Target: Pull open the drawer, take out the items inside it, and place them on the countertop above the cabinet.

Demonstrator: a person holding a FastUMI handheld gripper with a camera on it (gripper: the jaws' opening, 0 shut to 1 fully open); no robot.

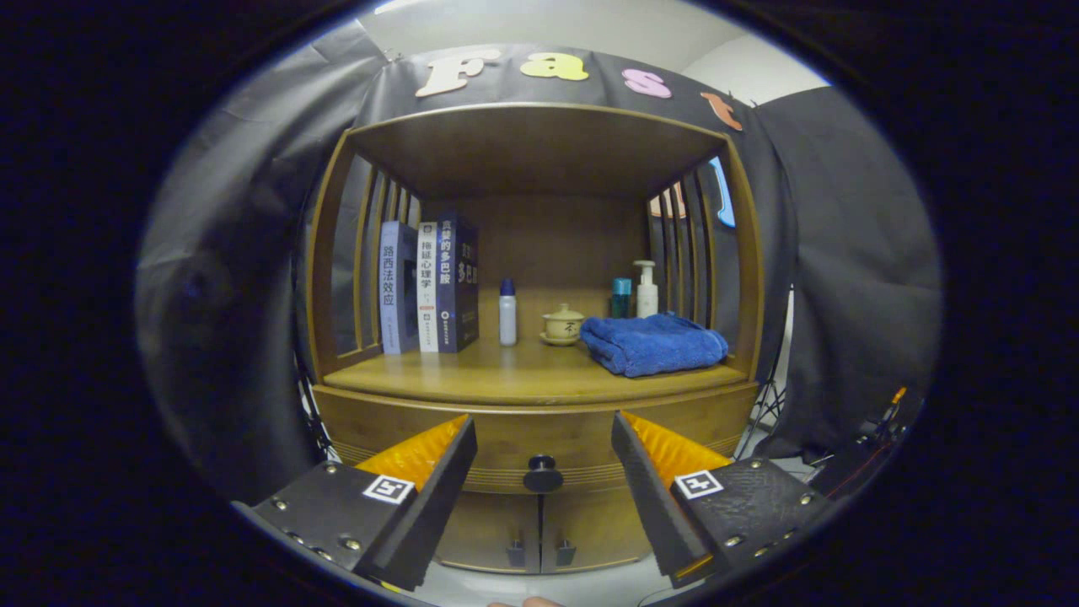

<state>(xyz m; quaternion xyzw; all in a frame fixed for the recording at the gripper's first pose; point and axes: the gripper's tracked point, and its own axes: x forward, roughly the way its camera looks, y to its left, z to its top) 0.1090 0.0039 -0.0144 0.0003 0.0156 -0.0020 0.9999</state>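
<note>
Drawer (539, 438) shut, knob (542, 474) between spread fingers (666, 451) — ahead, untouched

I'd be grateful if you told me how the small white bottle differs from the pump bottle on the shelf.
The small white bottle has a blue cap and stands alone beside the books; the pump bottle has a white pump head and stands behind the blue towel. Both are upright, far beyond the open gripper.

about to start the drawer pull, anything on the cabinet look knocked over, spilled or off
Nothing stands out. The three upright books, white bottle, lidded ceramic cup and folded blue towel sit tidy; the drawer's round black knob lies ahead between the open hand-held gripper fingers.
</note>
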